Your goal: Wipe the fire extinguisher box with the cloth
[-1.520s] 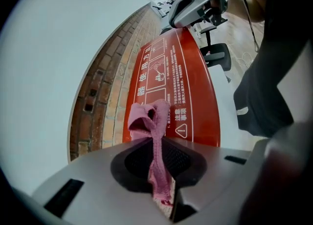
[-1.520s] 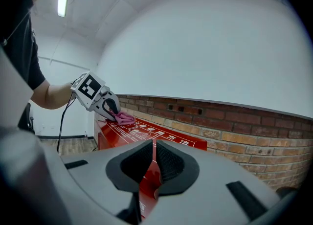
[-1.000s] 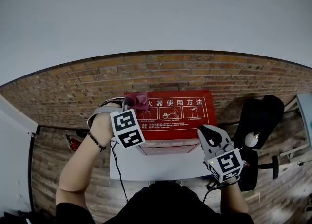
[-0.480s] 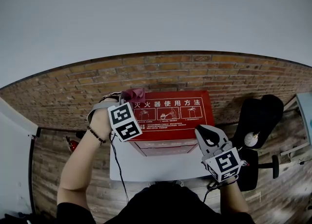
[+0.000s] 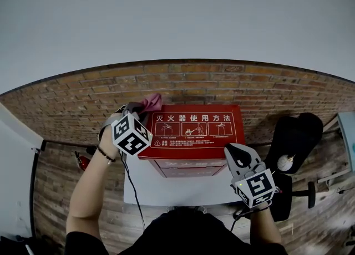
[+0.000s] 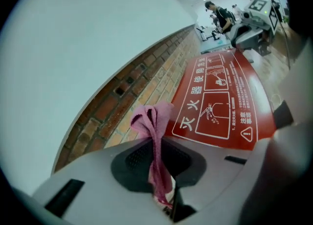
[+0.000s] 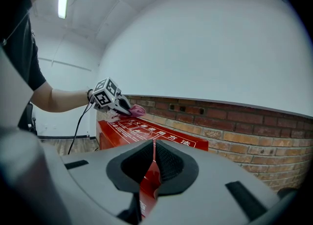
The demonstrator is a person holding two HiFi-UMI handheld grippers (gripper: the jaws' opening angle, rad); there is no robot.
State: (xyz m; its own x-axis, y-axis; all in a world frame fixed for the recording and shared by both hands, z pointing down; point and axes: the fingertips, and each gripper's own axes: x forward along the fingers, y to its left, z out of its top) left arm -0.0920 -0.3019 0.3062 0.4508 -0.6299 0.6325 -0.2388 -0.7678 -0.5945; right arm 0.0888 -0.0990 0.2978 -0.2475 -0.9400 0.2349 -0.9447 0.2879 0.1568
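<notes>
The red fire extinguisher box point(image 5: 191, 132) stands against a brick wall, its top printed with white characters point(image 6: 220, 99). My left gripper point(image 5: 141, 110) is shut on a pink cloth point(image 5: 151, 102) and holds it at the box's far left corner, by the wall. In the left gripper view the cloth point(image 6: 155, 131) hangs pinched between the jaws point(image 6: 161, 143). My right gripper point(image 5: 233, 148) hovers at the box's near right corner. Its jaws point(image 7: 153, 155) have just been closing to a thin slit with nothing between them. The right gripper view shows the left gripper point(image 7: 110, 98) and cloth point(image 7: 135, 109) at the box's point(image 7: 146, 138) far end.
A brick wall point(image 5: 222, 82) runs behind the box, with a plain white wall above. A pale flat board point(image 5: 166, 187) lies in front of the box. A black office chair point(image 5: 294, 137) stands at right and a small red object point(image 5: 82, 162) at left. People stand far off point(image 6: 220, 16).
My left gripper has carried the cloth leftwards and back, from the box's top to its far left corner, and has rolled. The right gripper has stayed put.
</notes>
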